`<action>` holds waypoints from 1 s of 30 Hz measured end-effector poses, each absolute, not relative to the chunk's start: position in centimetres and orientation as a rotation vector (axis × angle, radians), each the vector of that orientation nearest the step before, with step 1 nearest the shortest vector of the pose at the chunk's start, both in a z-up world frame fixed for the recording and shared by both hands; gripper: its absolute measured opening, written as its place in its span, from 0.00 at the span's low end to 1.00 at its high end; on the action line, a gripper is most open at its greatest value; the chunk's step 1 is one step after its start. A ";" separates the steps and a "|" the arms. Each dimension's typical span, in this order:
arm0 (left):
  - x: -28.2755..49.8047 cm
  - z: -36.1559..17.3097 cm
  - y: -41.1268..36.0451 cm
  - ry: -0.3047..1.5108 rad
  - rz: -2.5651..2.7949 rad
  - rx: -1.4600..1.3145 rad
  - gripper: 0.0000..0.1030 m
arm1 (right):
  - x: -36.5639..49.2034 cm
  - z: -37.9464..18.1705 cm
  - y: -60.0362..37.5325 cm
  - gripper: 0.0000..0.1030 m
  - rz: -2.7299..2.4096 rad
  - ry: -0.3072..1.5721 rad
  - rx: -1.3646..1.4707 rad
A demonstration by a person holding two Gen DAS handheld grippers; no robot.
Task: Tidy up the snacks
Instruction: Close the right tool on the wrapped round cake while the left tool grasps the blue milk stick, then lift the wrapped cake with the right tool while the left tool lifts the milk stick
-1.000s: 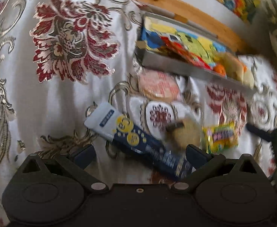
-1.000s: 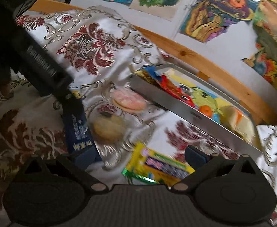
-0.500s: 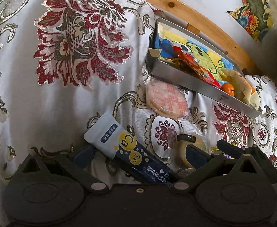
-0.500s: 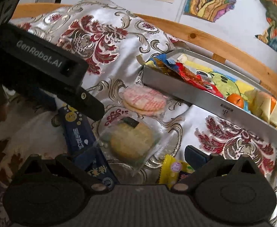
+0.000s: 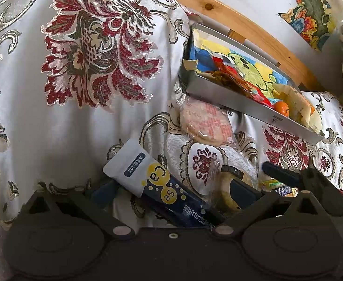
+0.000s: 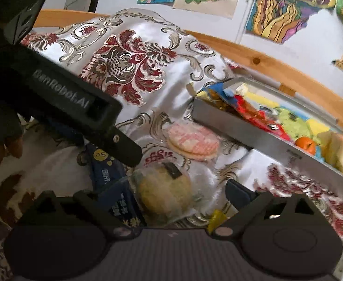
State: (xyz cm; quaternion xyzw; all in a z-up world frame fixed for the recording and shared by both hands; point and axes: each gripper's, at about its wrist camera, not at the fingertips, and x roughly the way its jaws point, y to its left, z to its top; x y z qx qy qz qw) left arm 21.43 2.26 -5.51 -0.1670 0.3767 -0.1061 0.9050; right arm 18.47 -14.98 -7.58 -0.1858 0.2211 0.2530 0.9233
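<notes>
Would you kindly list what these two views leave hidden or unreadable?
- Blue sachet: lower end hidden behind the left claw, left wrist view.
- Yellow packet: mostly covered by the right claw, right wrist view.
- Tray: far end cut by the frame edge; its label is too small to read.

Soft daylight, sheen on satin cloth [image 5: 42, 121], fisheye-bent edges, motion blur in right view

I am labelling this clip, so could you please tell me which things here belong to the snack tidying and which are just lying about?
Job:
blue stick packet
pink wafer pack
round yellow cake
yellow-green candy pack
grey tray
left tool
right tool

Lying about:
floral cloth
wall drawings
wooden rail
</notes>
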 end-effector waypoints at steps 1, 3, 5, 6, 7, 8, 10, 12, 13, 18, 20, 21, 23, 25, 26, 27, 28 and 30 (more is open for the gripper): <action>21.4 -5.5 2.2 0.775 -0.217 -0.338 0.99 | 18.8 -7.6 -15.1 0.82 0.537 0.473 -0.354; 21.2 -5.5 2.1 0.767 -0.211 -0.330 0.98 | 19.0 -7.6 -15.3 0.74 0.556 0.491 -0.311; 20.9 -5.5 1.9 0.760 -0.199 -0.317 0.95 | 18.8 -7.7 -15.5 0.60 0.572 0.499 -0.297; 20.8 -5.5 1.7 0.758 -0.194 -0.307 0.93 | 18.7 -7.7 -15.5 0.57 0.564 0.501 -0.298; 20.7 -5.4 1.7 0.757 -0.197 -0.306 0.92 | 18.6 -7.7 -15.5 0.54 0.560 0.505 -0.300; 20.7 -5.4 1.7 0.756 -0.202 -0.314 0.90 | 18.5 -7.6 -15.6 0.52 0.556 0.511 -0.297; 20.5 -5.4 1.9 0.756 -0.201 -0.347 0.88 | 18.5 -7.6 -15.9 0.51 0.545 0.541 -0.268; 20.3 -5.6 2.0 0.759 -0.212 -0.380 0.87 | 18.5 -7.6 -16.4 0.51 0.560 0.580 -0.220; 20.2 -5.6 2.0 0.763 -0.216 -0.395 0.87 | 18.5 -7.7 -16.6 0.51 0.568 0.596 -0.201; 19.9 -6.3 2.7 0.784 -0.213 -0.497 0.86 | 18.4 -7.8 -17.7 0.51 0.617 0.701 -0.081; 19.9 -6.6 2.9 0.798 -0.207 -0.514 0.81 | 18.1 -7.6 -18.0 0.51 0.618 0.721 -0.074; 19.8 -6.6 2.9 0.801 -0.202 -0.510 0.79 | 17.9 -7.5 -18.0 0.51 0.614 0.727 -0.074; 19.6 -6.7 2.7 0.810 -0.197 -0.496 0.71 | 17.3 -7.3 -18.0 0.51 0.614 0.742 -0.076; 19.3 -6.9 2.7 0.824 -0.189 -0.505 0.60 | 16.6 -7.3 -17.8 0.51 0.632 0.763 -0.079; 19.2 -7.1 2.7 0.833 -0.186 -0.516 0.53 | 16.1 -7.4 -17.5 0.51 0.639 0.773 -0.087; 19.1 -7.3 2.9 0.844 -0.183 -0.529 0.47 | 15.5 -7.4 -17.2 0.51 0.643 0.778 -0.108; 19.0 -7.4 3.0 0.848 -0.179 -0.543 0.45 | 15.1 -7.3 -16.9 0.51 0.638 0.778 -0.134; 18.9 -7.6 3.2 0.859 -0.188 -0.572 0.40 | 14.0 -7.2 -16.5 0.51 0.617 0.776 -0.176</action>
